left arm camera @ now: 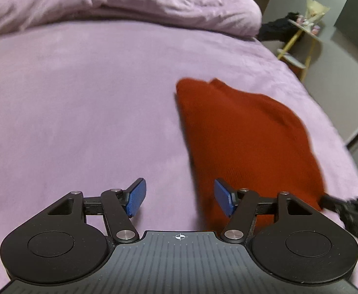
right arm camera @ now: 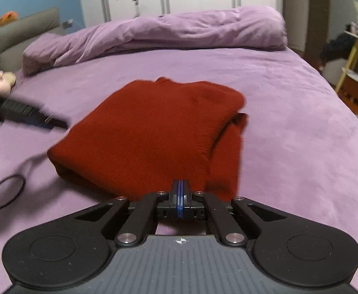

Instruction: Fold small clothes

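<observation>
A red knitted garment [right arm camera: 154, 134] lies folded on the purple bed sheet [right arm camera: 289, 147]; in the left wrist view it [left arm camera: 247, 142] lies to the right. My left gripper [left arm camera: 180, 197] is open and empty, hovering over the sheet at the garment's left edge. My right gripper [right arm camera: 180, 191] is shut at the garment's near edge; I cannot tell whether cloth is pinched between the pads. The left gripper also shows in the right wrist view [right arm camera: 31, 115], blurred, at the left of the garment.
A rolled purple duvet [right arm camera: 166, 34] lies across the far end of the bed. A black cable loop [right arm camera: 5, 193] lies on the sheet at the left. A yellow-legged side table [left arm camera: 301, 41] stands past the bed's right edge.
</observation>
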The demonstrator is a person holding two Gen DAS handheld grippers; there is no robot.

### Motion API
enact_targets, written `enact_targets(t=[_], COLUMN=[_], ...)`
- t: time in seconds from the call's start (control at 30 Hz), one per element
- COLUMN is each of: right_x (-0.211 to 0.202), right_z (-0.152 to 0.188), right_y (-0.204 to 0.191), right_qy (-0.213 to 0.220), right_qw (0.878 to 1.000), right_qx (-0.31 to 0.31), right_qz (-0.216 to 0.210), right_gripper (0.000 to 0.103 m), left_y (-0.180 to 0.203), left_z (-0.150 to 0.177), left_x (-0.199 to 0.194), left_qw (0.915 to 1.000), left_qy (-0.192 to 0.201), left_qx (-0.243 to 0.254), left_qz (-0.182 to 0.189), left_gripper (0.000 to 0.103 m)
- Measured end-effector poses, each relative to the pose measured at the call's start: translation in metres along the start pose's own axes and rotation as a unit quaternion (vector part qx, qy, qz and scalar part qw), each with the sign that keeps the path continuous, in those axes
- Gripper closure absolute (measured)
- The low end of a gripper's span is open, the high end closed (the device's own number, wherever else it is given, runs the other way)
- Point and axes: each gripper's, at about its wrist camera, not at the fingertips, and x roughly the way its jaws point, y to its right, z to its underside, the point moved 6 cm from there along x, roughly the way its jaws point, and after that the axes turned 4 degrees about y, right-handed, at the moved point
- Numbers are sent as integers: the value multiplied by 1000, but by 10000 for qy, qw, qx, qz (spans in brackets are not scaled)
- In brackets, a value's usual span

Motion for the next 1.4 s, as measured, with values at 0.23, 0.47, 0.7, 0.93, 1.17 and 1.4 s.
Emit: enact_targets(t=[0.23,0.47,0.7,0.93,1.17,1.4], right_x=[-2,28,22,5,67,109], right_z=[13,19,27,20,-13,-22], right_y=[13,12,40,82,112,106], right_qy=[-244,-172,-104,8,-315,-603], right_qw=[9751,9465,9396,9400,9152,9047], right_qx=[2024,3127,3270,3187,3672,3723], right_qz=[-877,-775,-1002,-1215,-1629,-1980], right_gripper=[70,93,96,52,37,39], left_y=[27,48,9,-51,-30,-3], left_z=[39,44,44,22,-21,-29], left_x=[-8,21,16,-12,45,96], left_qw=[9992,9985,9981,9948,9794,9738], left_qy=[-99,-207,-546,-621,-670,-845], left_qx=[241,441,-134,-748,-1582,-1561], left_qz=[288,-259,-241,-307,1062,1422], left_gripper=[37,44,36,41,36,30])
